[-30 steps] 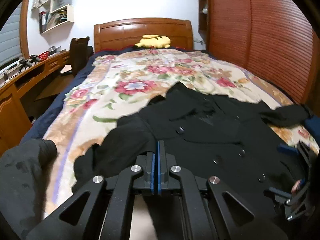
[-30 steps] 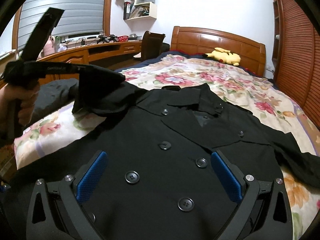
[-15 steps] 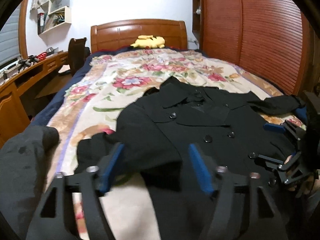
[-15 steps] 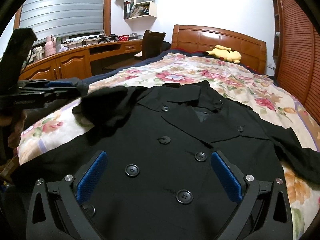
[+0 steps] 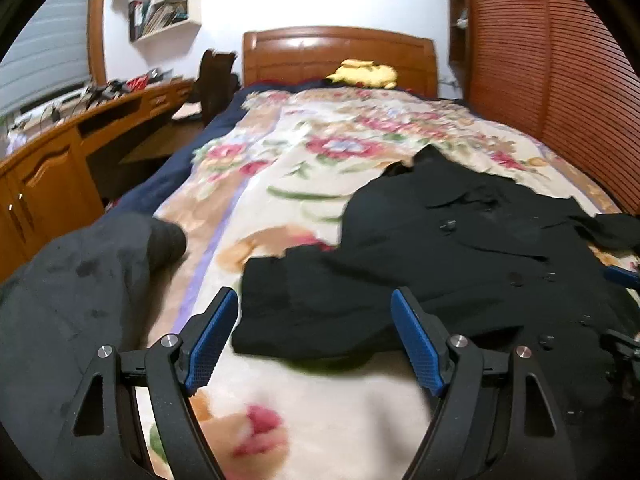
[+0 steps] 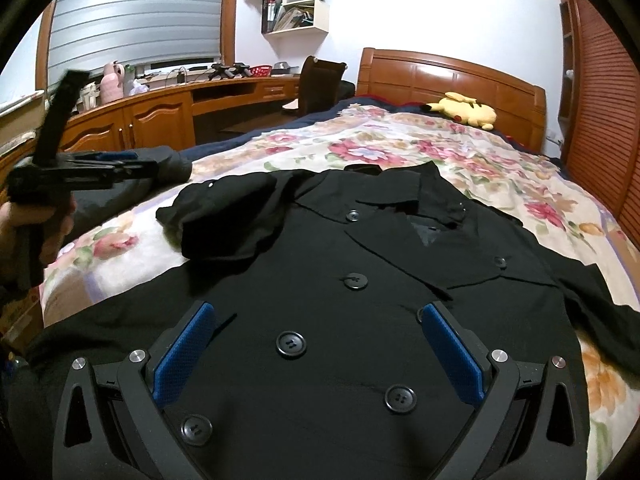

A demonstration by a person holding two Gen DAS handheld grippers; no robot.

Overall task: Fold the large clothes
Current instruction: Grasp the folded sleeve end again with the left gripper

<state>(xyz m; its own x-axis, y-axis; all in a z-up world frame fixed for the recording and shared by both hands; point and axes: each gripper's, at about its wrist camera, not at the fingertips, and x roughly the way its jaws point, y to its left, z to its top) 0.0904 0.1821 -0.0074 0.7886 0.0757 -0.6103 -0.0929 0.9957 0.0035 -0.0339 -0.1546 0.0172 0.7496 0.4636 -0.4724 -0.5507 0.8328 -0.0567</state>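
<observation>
While black coat (image 6: 360, 300) lies flat on bed (image 6: 440, 152), L gripper (image 5: 312, 336) & R gripper (image 6: 320, 352) fingers spread, holding nothing.

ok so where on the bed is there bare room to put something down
Free: the floral bedspread between the black coat collar and the yellow plush toy, and the strip between the folded sleeve and the grey garment. The coat crowds the near end.

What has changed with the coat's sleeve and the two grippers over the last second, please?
The left gripper was shut on the black coat's left sleeve, carried it inward over the coat, opened and let go, then drew back toward the bed's left edge. The sleeve now lies folded across the chest. The right gripper stayed open above the buttons; the floral bedspread and yellow plush toy are unmoved.
</observation>
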